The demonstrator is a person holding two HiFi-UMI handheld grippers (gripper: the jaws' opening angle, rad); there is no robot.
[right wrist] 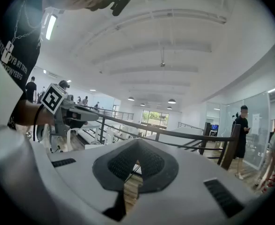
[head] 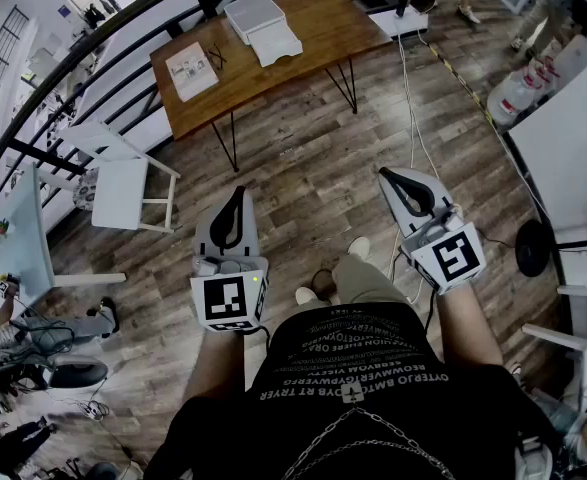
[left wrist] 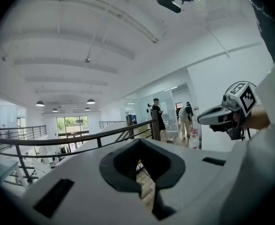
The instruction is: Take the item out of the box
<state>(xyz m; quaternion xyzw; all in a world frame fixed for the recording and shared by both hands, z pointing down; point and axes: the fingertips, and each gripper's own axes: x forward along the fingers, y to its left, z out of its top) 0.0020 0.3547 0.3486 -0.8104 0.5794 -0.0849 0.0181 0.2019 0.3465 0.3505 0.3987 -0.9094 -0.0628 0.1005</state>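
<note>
Down at waist height I hold both tongs nearly level over the plank floor. The left tongs (head: 238,192) have their tips together with nothing between them, and the right tongs (head: 385,175) are likewise closed and empty. Each carries its cube of black-and-white square markers. The only writing I can find is white capital lettering across the black shirt (head: 373,368). It is mostly too warped to read, though "TRYER" comes through. A white box (head: 255,15) sits on the wooden bench (head: 318,28) ahead, well apart from both tongs and roughly in line with the left pair. I cannot see any item inside it from here. A booklet (head: 190,70) lies on the same bench, left of the box, its print too small to read.
</note>
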